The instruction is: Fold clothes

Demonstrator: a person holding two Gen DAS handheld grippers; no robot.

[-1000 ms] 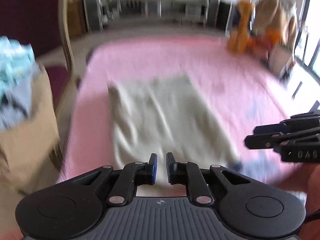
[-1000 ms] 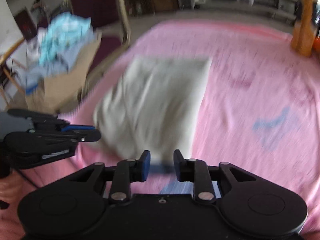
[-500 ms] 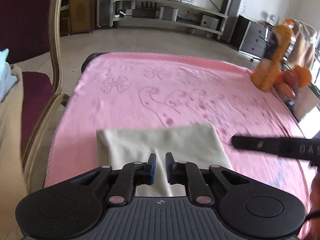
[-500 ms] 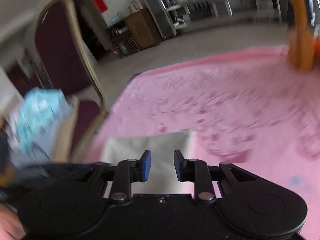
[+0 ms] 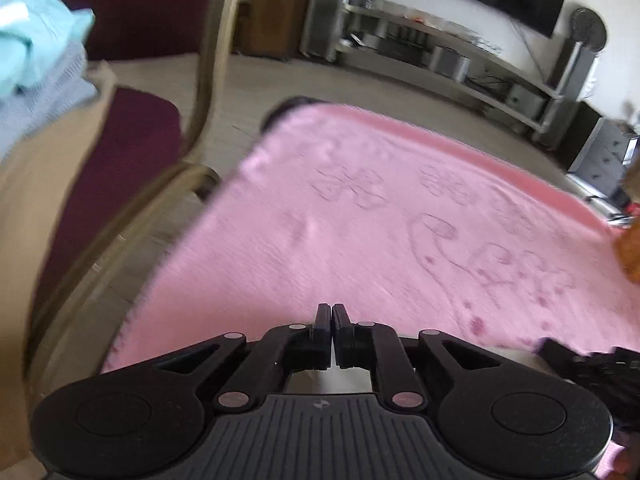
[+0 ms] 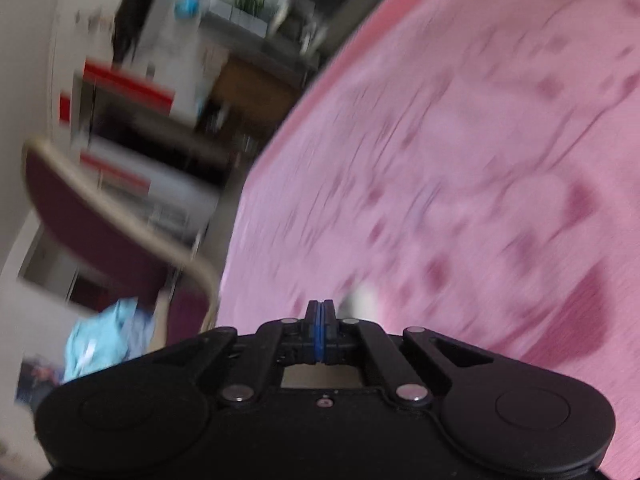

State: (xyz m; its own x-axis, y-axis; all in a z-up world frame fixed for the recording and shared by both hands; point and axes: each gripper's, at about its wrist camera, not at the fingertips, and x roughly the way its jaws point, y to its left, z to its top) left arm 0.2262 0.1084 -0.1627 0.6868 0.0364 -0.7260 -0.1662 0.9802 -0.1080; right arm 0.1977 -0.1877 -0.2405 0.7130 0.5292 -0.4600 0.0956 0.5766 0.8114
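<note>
The left claw (image 5: 332, 314) has its fingers almost together, only a thin slit between them, above a pink blanket (image 5: 400, 232) with a darker flower and swirl pattern that covers the worktop. A pale strip of cloth (image 5: 320, 380) shows through the gap behind those fingers, low under the claw's body; whether the fingers pinch it cannot be told. At the lower right edge of the left view a blurred black piece of the other tool (image 5: 592, 364) sits just beside it.

The right claw (image 6: 319, 314) is pressed fully together, its jaws having just closed (blue pads meeting edge to edge). A small whitish bit of cloth (image 6: 360, 304) lies just right of its tips, too smeared to tell if it is caught.

Left of the worktop stands a chair (image 5: 132, 168) with a dark red seat and a pale curved frame, and light blue clothes (image 5: 36, 44) are piled at the far left.
</note>
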